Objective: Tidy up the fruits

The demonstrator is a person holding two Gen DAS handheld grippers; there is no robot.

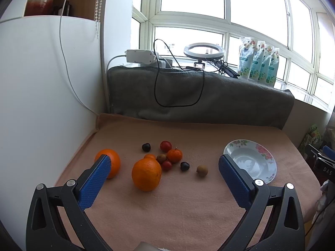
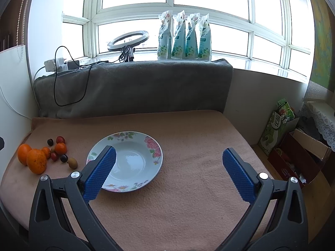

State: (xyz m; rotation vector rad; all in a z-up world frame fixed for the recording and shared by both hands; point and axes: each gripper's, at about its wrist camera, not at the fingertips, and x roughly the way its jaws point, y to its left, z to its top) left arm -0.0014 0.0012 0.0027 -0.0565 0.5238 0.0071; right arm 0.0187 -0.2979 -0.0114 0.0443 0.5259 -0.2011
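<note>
Nearby, both tools, left [image 1: 164, 163] and right [image 2: 168, 158], gape empty; fruits [image 1: 165, 161] beside plate [image 2: 156, 144].

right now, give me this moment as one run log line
stage: start | left hand-held gripper: open, empty, facing fruits | right hand-held gripper: open, empty, facing plate | plate: empty | fruits: all on blanket

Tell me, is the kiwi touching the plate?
Apart. In the left wrist view, bare blanket shows between the kiwi and the plate; the right wrist view shows the same gap.
</note>
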